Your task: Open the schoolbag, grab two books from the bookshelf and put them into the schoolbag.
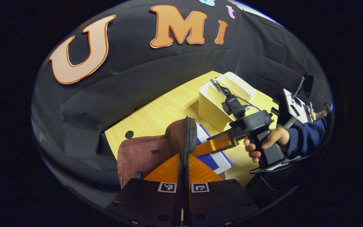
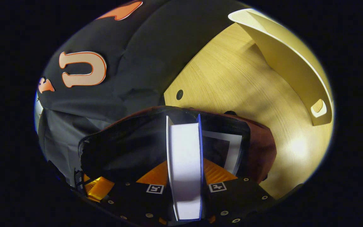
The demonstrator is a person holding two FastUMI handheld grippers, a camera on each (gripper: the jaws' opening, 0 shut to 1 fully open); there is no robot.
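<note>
The maroon schoolbag lies on the wooden table. My left gripper is shut on the bag's zipped flap edge and holds it up. In the right gripper view the bag's mouth gapes dark and wide. My right gripper is shut on a white book with blue covers, held edge-on at the opening. A second book sits inside the bag, right of the held one. In the left gripper view the right gripper holds the blue and white book beside the flap.
The white bookshelf stands on the table behind the bag, also seen as bookshelf. A hand in a dark blue sleeve holds the right gripper. A round cable hole marks the table's far-left part. A stand with equipment is at right.
</note>
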